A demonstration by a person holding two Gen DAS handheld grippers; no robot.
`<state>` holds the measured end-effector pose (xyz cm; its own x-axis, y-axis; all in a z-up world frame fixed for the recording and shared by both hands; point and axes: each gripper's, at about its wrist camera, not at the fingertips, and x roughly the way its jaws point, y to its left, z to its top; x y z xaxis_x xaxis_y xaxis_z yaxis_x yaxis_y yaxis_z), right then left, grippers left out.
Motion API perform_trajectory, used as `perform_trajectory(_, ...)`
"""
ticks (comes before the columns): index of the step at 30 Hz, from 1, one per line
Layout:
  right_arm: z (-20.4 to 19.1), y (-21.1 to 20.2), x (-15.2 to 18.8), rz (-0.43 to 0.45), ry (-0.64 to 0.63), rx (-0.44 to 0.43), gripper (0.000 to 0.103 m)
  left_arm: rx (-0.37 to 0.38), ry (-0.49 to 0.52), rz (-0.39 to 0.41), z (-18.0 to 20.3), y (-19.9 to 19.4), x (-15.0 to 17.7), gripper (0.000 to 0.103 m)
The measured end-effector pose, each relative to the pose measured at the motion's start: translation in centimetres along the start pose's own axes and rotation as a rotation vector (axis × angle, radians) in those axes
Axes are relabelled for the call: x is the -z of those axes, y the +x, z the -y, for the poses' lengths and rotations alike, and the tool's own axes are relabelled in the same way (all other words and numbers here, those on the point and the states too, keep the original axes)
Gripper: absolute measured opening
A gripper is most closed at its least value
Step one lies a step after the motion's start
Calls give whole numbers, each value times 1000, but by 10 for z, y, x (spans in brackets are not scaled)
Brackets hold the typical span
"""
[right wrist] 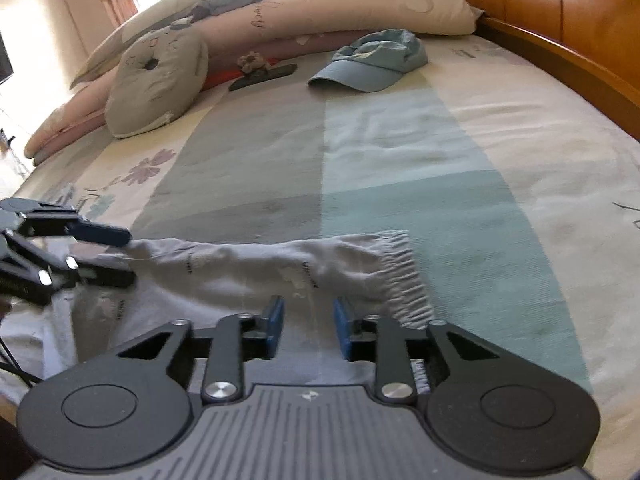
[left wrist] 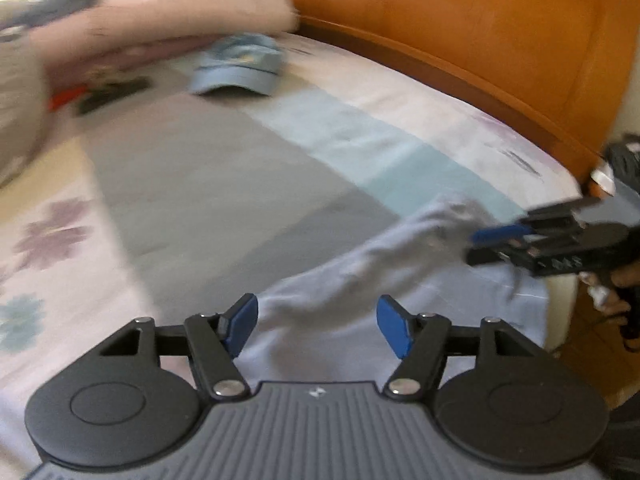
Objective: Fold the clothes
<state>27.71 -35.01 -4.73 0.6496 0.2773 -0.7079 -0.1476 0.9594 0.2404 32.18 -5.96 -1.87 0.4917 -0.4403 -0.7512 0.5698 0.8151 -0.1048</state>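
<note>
Elastic waistband [right wrist: 404, 276] of grey garment [right wrist: 256, 276] only in right view; each gripper [right wrist: 308, 328] [left wrist: 316, 326] spread, empty.

I see the pale grey garment [right wrist: 256, 276] lying rumpled on the near part of the bed, its gathered elastic hem [right wrist: 404, 276] spread rightward over the teal patch.

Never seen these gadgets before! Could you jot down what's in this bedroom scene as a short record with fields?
place: bed with wooden headboard
garment: pale grey garment, lying across the near end of the bed
left tool: open above the garment
right tool: open above the garment
also on bed: blue cap, pillows
</note>
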Motion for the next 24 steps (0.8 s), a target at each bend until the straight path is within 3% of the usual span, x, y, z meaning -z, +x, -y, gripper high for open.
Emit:
perform_trajectory(2, -9, 4, -2, -16, -26, -12, 46, -65, -47, 8, -19, -16, 7, 73)
perform_trajectory(6, -33, 14, -6, -46, -79, -40, 48, -150, -165, 17, -51, -46, 31, 75)
perform_trajectory(9, -57, 17, -10, -53, -118, -73, 53, -165, -243, 24, -65, -65, 55, 77)
perform_trajectory(13, -100, 16, -15, -51, -186, -110, 57, -126, -317, 38, -75, -82, 85, 79)
perform_trajectory(18, -161, 11, -13, -46, -297, -144, 57, -87, -381, 25, -91, -96, 122, 81)
perform_trajectory(24, -246, 18, 17, -84, -547, -157, 42, -138, -448, -23, -118, -107, 154, 81)
